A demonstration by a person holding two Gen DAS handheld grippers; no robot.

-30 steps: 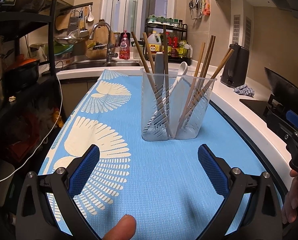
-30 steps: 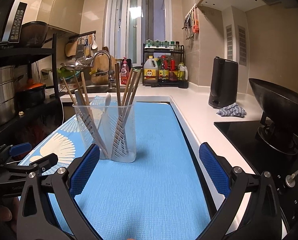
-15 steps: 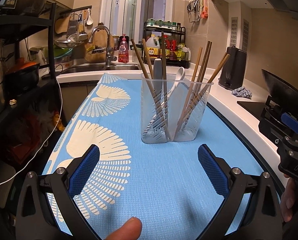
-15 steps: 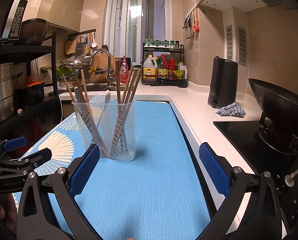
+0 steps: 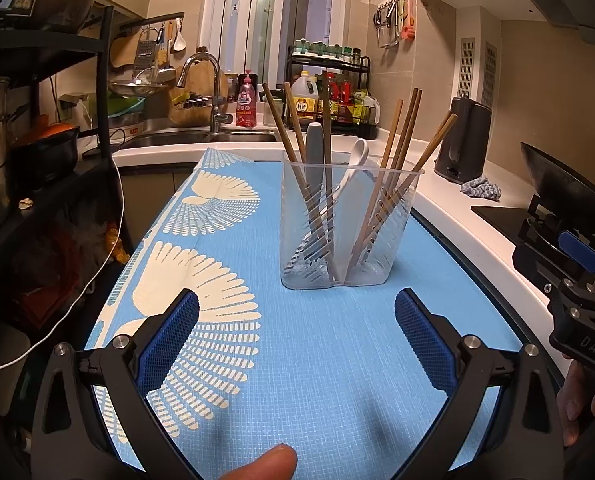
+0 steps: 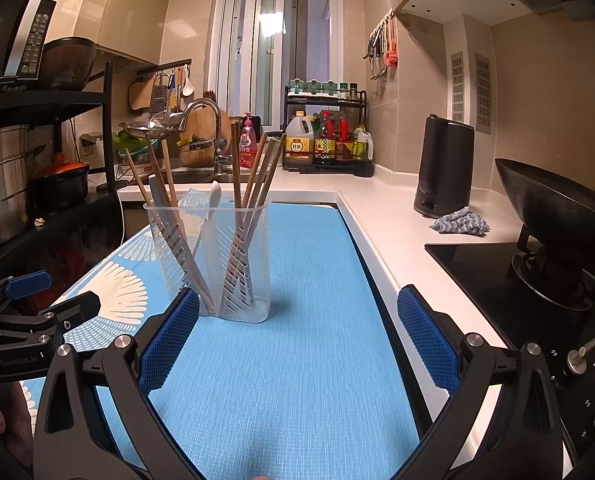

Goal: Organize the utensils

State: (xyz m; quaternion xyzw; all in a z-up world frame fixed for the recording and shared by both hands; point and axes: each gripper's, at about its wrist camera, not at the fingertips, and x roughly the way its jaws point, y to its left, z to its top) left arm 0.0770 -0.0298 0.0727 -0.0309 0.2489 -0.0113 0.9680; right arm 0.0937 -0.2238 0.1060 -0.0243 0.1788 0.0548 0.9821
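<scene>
Utensils point(image 5: 337, 184) upright in clear holder point(image 5: 349, 248)

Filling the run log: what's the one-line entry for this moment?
left tongs: open, empty | right tongs: open, empty | utensils: upright in clear holder on blue mat

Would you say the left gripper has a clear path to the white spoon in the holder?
Probably yes: the left gripper is open and the mat ahead is bare. The white spoon stands above the holder rim, though chopsticks crowd it.

Black gripper point(image 5: 296, 338) frames, blue textured jaws, silver screws, possibly "DAS" lettering.
</scene>
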